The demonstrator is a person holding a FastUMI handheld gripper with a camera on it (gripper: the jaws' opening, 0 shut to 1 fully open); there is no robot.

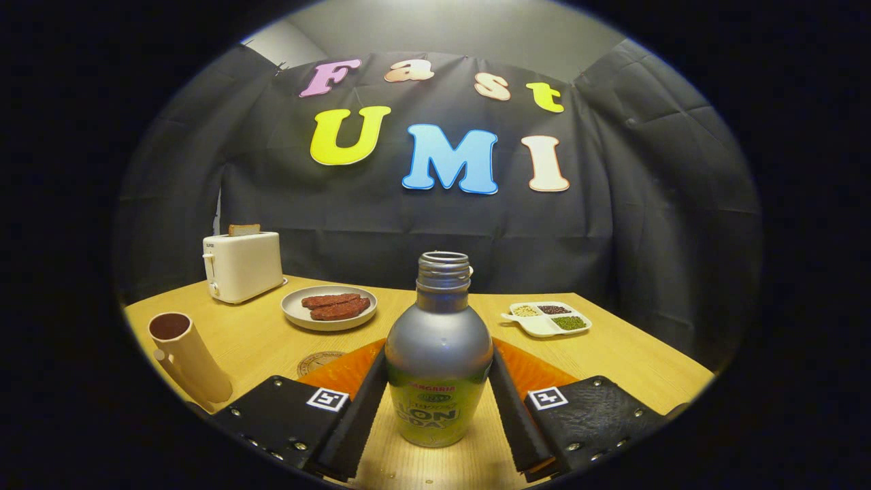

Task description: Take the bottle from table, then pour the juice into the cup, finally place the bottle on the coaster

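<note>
A grey metal bottle [439, 347] with a green label and an open neck stands upright between my fingers. My gripper [437, 364] is shut on it, both fingers pressing on its wide body at the sides. I cannot tell whether its base rests on the wooden table [612, 361] or hangs just above it. A cream cup [187, 357] with a handle and a dark inside stands to the left, beside the left finger. A round cork coaster [320, 362] lies flat just beyond the left finger, partly hidden by it.
Beyond the bottle to the left sits a grey plate [329, 307] with strips of meat. A white toaster [241, 265] with a slice of bread stands at the back left. A white divided dish [548, 318] of grains lies at the right.
</note>
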